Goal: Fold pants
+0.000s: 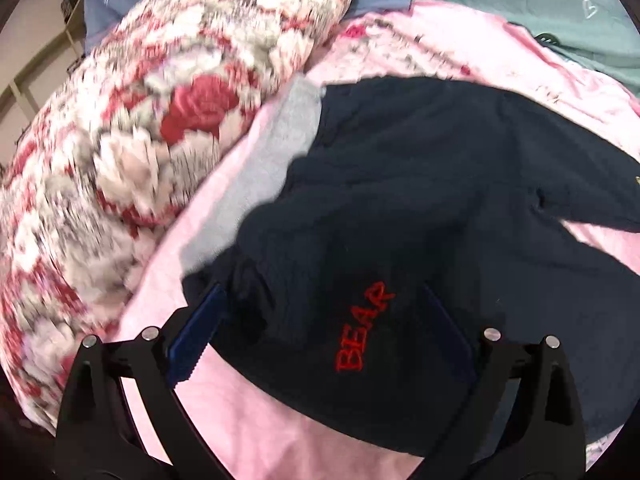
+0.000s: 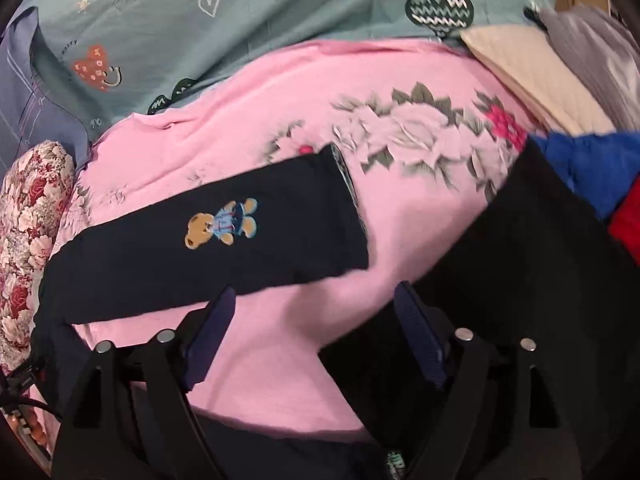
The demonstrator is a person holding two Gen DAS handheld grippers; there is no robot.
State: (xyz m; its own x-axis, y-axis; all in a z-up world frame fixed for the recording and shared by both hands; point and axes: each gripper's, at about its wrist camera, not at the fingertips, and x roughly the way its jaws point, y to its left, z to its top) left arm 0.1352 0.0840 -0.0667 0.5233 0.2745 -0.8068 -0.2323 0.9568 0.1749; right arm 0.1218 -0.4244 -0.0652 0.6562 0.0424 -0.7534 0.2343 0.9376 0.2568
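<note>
Navy pants [image 1: 420, 184] lie spread on the pink bedsheet [image 2: 280, 112]. Left gripper [image 1: 320, 332] straddles the waist edge, jaws wide, gripping nothing. Right gripper [image 2: 312, 332], equally wide, hovers over open sheet between legs.

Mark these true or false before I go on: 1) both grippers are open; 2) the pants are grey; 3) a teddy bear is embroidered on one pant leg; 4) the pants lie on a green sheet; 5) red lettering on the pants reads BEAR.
1) True: the left gripper and the right gripper both have their jaws spread, gripping nothing.
2) False: the pants are dark navy; only the lining showing at their edge is grey.
3) True: the teddy bear sits on the pant leg.
4) False: they lie on a pink floral blanket.
5) True: the BEAR lettering is red.
</note>
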